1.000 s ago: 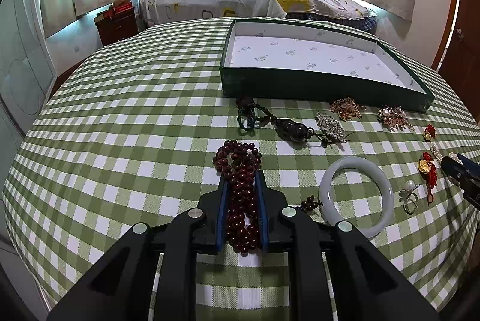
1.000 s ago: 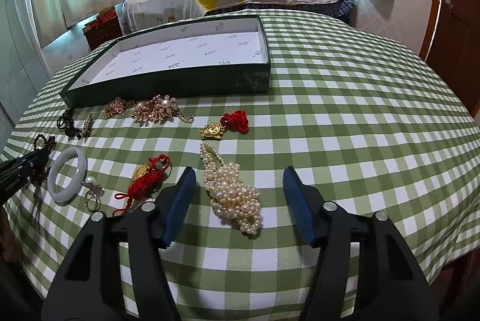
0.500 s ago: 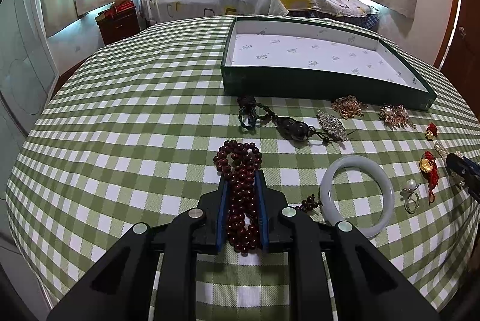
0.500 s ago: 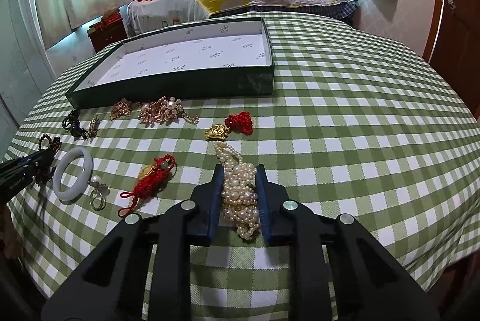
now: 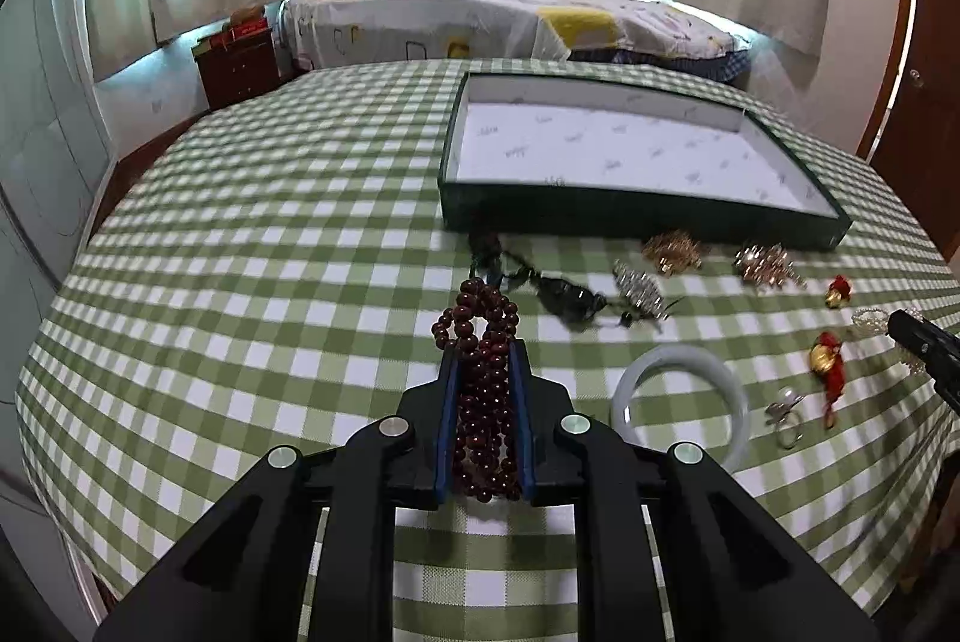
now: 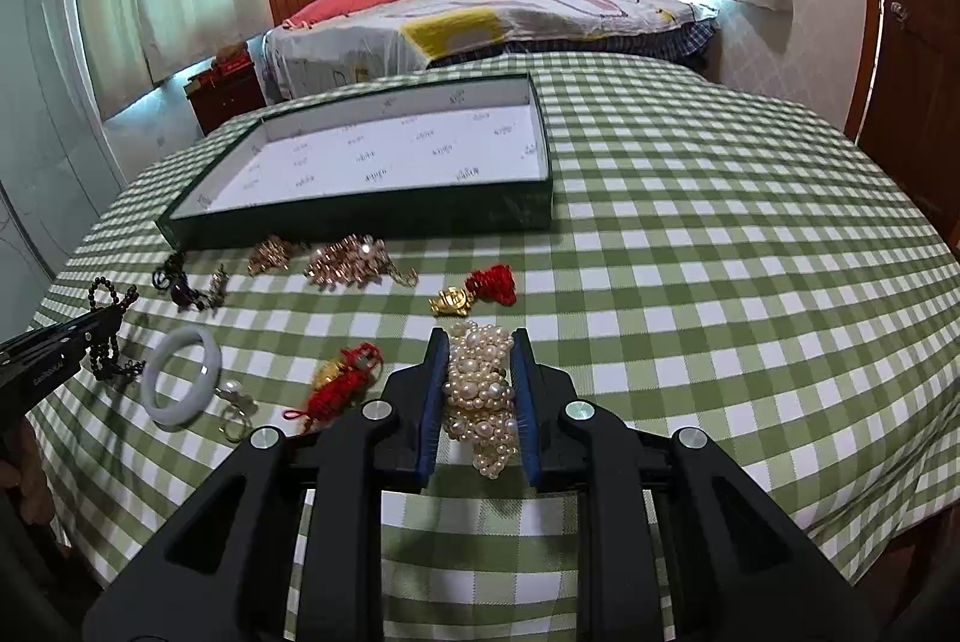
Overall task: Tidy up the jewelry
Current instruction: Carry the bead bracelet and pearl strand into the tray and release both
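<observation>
Right jaws have clamped the pearls since a second ago; both strands now gripped and rising off the cloth.

Nearest me, the right gripper [image 6: 478, 360] pinches the pearl necklace [image 6: 480, 390] between its blue pads; the left gripper [image 5: 484, 372] holds the dark red bead strand [image 5: 480, 390] the same way, loops spilling ahead of the tips. I judge both grips bunched, not threaded, so I should raise slowly and keep the tails from dragging the white bangle [image 5: 681, 402], ring [image 5: 786, 420] or red-tasselled charm [image 6: 342, 384] lying just beside. Beyond sit the brooches [image 6: 354, 264], then the empty green tray [image 6: 360, 222] on the checked cloth [image 6: 720, 252]: carry over its near wall, lower, then release.
</observation>
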